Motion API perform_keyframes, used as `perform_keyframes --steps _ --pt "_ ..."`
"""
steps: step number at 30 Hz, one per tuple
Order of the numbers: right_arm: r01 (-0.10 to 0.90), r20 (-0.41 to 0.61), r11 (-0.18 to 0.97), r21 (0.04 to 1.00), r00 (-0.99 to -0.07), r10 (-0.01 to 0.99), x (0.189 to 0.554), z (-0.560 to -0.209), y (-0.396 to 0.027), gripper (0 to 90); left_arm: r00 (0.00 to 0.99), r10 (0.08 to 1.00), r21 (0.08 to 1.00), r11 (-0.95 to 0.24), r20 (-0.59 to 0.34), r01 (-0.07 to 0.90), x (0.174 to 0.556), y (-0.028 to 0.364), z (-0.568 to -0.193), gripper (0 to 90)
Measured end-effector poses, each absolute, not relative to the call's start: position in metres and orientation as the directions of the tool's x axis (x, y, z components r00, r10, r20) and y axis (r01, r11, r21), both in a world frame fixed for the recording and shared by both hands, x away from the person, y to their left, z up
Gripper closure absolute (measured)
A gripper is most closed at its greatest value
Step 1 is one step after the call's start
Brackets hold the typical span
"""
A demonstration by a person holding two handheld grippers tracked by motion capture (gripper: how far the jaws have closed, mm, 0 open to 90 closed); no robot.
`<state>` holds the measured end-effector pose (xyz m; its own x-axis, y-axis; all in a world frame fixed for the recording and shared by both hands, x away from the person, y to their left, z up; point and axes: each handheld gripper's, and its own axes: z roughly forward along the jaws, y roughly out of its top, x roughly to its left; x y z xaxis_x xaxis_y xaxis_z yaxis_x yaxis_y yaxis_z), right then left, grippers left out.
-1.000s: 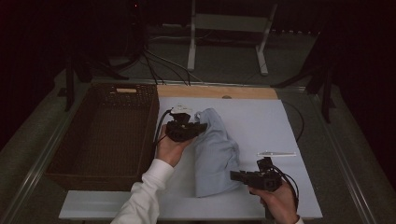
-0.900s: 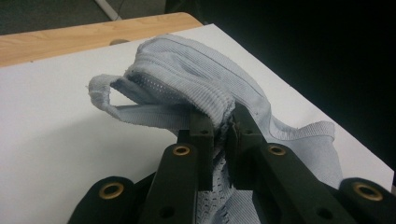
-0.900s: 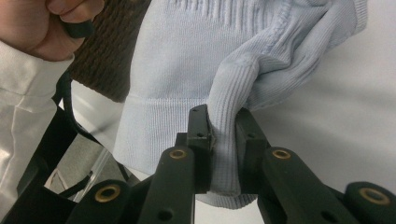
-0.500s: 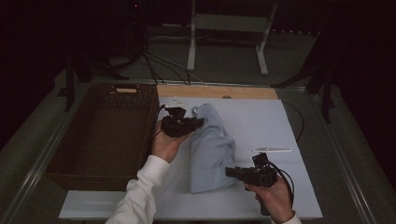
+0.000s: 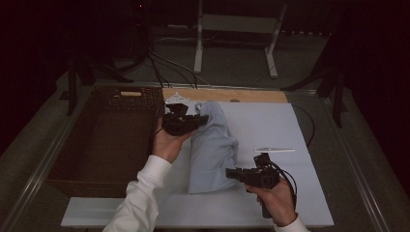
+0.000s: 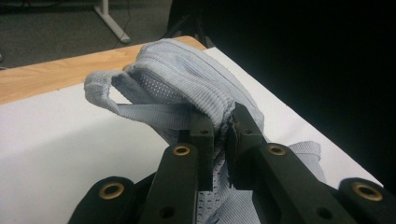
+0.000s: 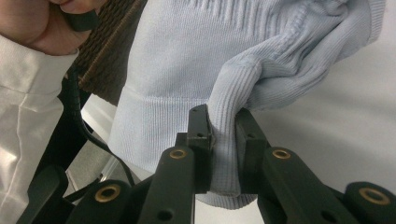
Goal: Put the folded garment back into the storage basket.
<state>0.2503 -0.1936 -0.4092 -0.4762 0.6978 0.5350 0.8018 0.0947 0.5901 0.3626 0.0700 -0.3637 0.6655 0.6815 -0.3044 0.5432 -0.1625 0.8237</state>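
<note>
Gripping the blue sweater point(image 5: 212, 145) by opposite edges, left claw point(image 5: 202, 118) and right claw point(image 5: 231, 173).

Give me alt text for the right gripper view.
The right claw is shut on a fold of a pale blue ribbed sweater over a white tabletop, with a white sleeve at left.

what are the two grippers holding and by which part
Both hold the light blue sweater: left gripper pinches its far end, right gripper a ribbed fold near the hem.

Pale blue ribbed knit garment point(image 5: 212, 145) lies bunched lengthwise on the white sheet point(image 5: 270, 125).
</note>
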Motion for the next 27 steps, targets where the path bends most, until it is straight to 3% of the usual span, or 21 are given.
perform_keyframes --steps 27 --pt "0.788 0.536 0.109 0.606 -0.506 0.675 0.266 -0.395 -0.165 80.6 0.642 0.712 0.831 -0.152 -0.283 0.535 0.371 0.101 -0.347 83.2"
